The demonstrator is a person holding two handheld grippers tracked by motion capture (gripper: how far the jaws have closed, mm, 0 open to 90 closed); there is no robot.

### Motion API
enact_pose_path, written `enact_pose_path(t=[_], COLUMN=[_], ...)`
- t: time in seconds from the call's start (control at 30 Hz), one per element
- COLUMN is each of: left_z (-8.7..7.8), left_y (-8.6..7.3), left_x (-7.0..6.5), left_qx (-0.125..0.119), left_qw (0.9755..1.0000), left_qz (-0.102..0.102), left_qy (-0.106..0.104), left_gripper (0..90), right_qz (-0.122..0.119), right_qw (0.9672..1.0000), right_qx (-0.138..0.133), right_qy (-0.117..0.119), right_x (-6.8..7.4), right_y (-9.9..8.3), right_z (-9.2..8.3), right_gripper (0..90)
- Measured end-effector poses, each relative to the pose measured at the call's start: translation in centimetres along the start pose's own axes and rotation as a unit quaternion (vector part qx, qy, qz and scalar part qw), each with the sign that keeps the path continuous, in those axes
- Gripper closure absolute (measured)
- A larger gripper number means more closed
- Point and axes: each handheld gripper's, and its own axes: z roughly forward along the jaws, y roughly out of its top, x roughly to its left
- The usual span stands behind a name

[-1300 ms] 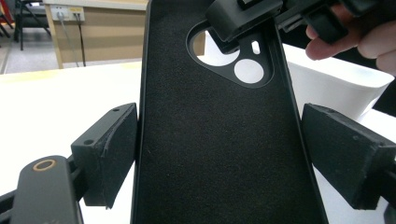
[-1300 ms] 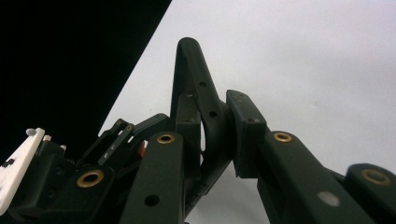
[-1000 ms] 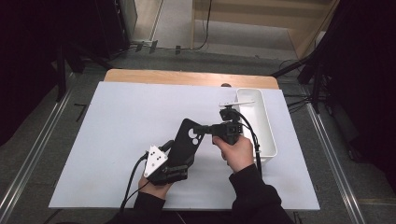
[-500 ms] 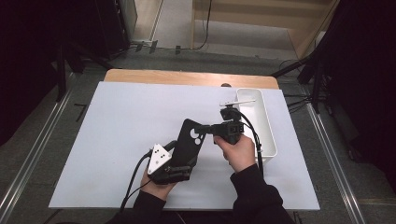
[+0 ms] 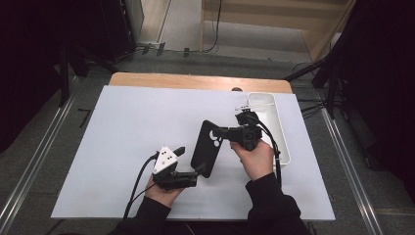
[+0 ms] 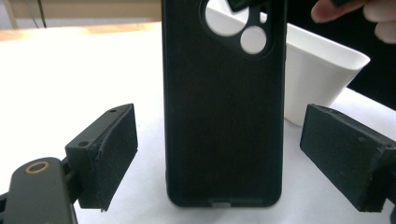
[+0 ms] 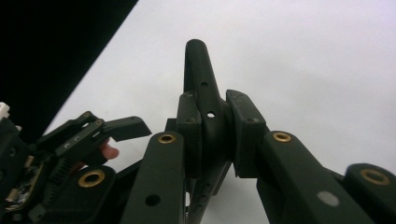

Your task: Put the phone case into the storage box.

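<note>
Clamping phone case [image 5: 208, 147] edge: right claw [image 7: 215, 140] | left claw [image 6: 233, 158] wide, pads off case

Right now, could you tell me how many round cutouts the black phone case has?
2 show: a large cutout at the top edge of the phone case, and a smaller one just below-right. The large one is partly cropped.

Black tools [image 5: 222, 133], dark sleeves [image 5: 271, 208]
</note>
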Motion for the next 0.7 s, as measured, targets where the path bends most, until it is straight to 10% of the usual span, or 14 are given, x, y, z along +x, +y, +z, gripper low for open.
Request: enact_pose_path(t=[0.7], left_z=[0.4], left_y=[1.7], left_x=[2.2], left_qx=[0.098], left_qw=[0.9937], left_qz=[-0.006], left_qy=[-0.054], left_gripper=[15.2], right_qz=[-0.099], right_qw=[0.9942], right_qx=[-0.040], right_qy=[-0.017], right_x=[0.3], right_y=[-1.1], right_z=[-1.0], right_gripper=[74.5])
